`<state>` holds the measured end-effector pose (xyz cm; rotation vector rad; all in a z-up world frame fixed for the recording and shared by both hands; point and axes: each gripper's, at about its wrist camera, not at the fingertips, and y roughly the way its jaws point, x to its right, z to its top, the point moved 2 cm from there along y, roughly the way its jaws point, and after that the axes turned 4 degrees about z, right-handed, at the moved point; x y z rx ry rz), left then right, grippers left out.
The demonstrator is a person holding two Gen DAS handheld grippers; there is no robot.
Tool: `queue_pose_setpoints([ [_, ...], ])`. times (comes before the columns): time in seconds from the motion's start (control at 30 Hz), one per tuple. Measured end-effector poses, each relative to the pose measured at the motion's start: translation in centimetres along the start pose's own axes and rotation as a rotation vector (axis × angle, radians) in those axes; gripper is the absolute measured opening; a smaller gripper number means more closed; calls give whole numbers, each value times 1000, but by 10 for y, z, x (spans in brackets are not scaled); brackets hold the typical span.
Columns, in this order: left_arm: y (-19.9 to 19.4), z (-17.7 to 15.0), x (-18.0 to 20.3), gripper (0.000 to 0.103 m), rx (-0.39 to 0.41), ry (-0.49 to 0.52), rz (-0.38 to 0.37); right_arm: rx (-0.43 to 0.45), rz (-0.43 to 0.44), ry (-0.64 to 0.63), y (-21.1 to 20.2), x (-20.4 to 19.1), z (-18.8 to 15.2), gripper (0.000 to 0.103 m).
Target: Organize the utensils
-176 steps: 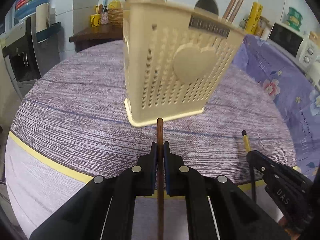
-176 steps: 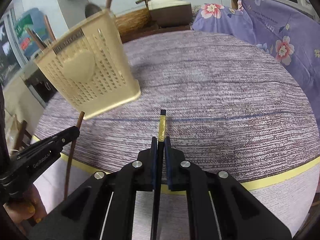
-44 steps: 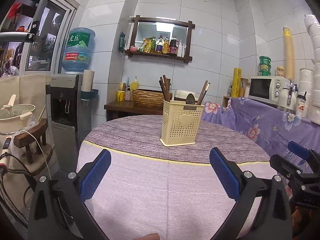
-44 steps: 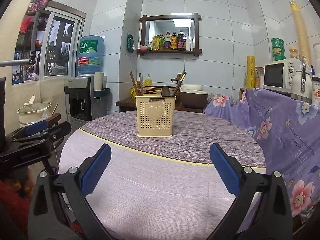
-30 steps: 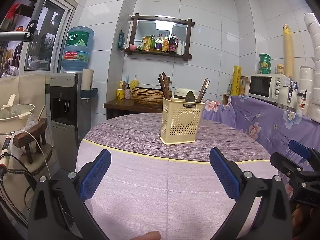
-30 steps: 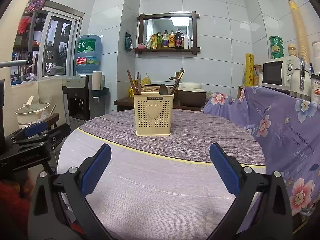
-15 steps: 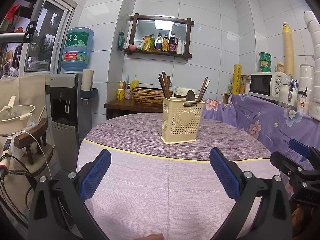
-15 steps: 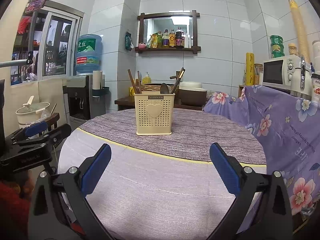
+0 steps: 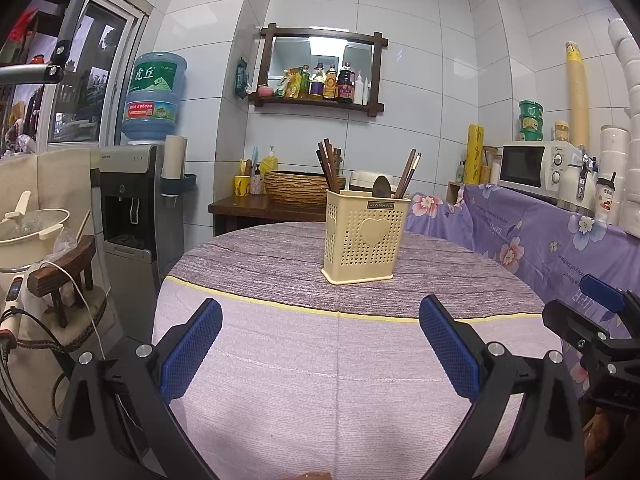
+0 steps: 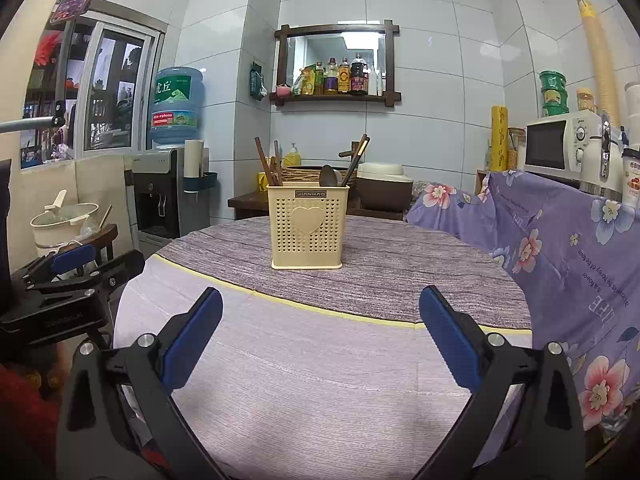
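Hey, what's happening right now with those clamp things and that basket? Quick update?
Left tongs open, empty. Right tongs open, empty. Cream perforated plastic utensil basket upright on round table, chopsticks and spoon inside. Nothing in the way.

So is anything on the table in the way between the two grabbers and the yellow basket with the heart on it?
Nothing visible is. The cream-yellow perforated plastic utensil holder stands alone on the round purple-clothed table; only bare cloth lies between it and the open left gripper and open right gripper.
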<state>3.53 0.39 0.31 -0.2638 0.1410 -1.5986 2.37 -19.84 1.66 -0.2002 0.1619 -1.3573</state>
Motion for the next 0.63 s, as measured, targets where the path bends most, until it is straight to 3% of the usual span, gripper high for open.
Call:
queue_pose_setpoints([
  [0.63, 3, 0, -4, 98, -19, 5, 13, -13, 0, 3, 3, 2, -2, 97],
])
